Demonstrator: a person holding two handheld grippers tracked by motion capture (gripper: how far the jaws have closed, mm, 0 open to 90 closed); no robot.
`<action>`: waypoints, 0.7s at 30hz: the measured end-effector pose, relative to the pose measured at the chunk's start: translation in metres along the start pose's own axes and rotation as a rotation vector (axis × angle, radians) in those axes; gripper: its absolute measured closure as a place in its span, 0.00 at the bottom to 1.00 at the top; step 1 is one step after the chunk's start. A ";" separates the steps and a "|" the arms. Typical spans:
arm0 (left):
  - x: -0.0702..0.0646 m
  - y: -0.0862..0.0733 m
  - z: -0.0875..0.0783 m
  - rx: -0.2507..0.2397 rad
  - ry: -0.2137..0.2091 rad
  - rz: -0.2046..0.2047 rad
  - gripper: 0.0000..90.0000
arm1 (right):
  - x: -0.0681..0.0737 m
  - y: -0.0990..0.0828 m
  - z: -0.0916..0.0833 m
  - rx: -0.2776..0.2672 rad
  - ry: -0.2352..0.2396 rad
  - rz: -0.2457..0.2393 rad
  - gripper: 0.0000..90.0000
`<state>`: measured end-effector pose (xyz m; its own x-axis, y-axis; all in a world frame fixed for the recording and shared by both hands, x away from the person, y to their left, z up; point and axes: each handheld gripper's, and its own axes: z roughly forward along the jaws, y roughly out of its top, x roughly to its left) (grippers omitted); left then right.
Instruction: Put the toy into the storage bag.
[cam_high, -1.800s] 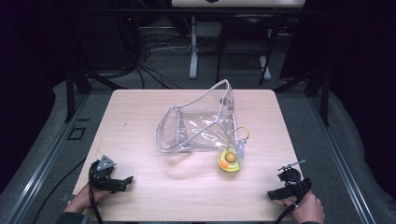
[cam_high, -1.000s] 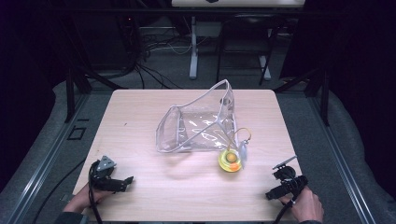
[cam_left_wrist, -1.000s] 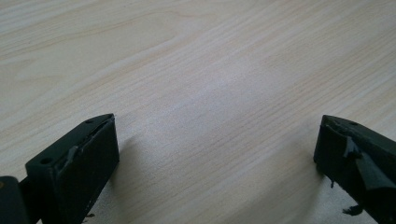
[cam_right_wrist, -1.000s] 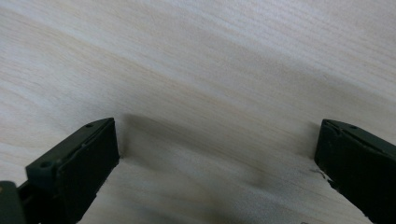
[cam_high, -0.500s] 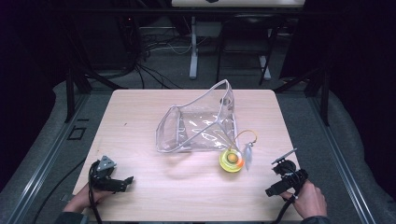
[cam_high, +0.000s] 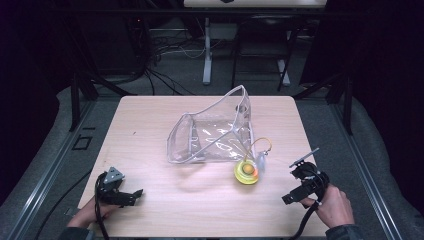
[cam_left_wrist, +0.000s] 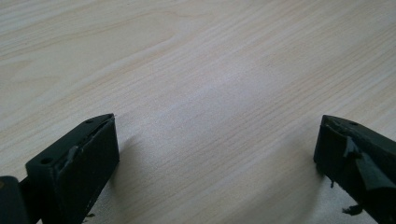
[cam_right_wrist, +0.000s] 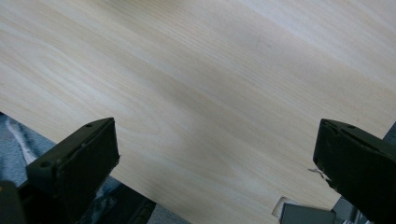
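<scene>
Table (cam_high: 150, 130): rectangular top, pale wood-grain laminate, matte, with rounded corners.

Clear plastic pouch (cam_high: 212, 132): transparent, glossy, creased film; lies near the table's centre with 1 end propped up into a tall open mouth toward the far edge.

Yellow ring toy (cam_high: 246, 172): small, round, translucent yellow-green with an orange centre; sits on the table just beside the pouch's near right corner. A thin orange cord loop (cam_high: 262, 144) arcs up from it; a small pale tag beside it is too small to make out.

Left gripper (cam_high: 131, 194): black, with a grey 3-cornered plate on top, held low at the near left corner of the table, well apart from the pouch. Its 2 blocky jaws stand wide apart over bare wood.

Right gripper (cam_high: 290, 197): black, held by a hand (cam_high: 335, 206) at the near right edge, near the toy but not touching it. Jaws wide apart, nothing between them.
</scene>
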<state>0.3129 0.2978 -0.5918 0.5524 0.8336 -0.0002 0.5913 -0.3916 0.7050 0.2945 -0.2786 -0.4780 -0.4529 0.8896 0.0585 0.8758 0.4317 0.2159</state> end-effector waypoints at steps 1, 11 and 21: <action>0.000 0.000 0.000 0.000 0.000 0.000 0.00 | 0.000 0.003 -0.004 0.014 0.008 -0.008 0.00; 0.000 0.000 0.000 -0.001 0.000 0.001 0.00 | 0.010 0.023 -0.026 -0.003 0.045 -0.059 0.00; 0.000 0.000 0.000 -0.002 -0.002 0.002 0.00 | 0.019 0.045 -0.039 -0.012 0.070 -0.095 0.00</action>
<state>0.3128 0.2979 -0.5919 0.5550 0.8319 -0.0002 0.5889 -0.3928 0.7063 0.3192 -0.2478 -0.4294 -0.5451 0.8317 0.1053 0.8263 0.5118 0.2351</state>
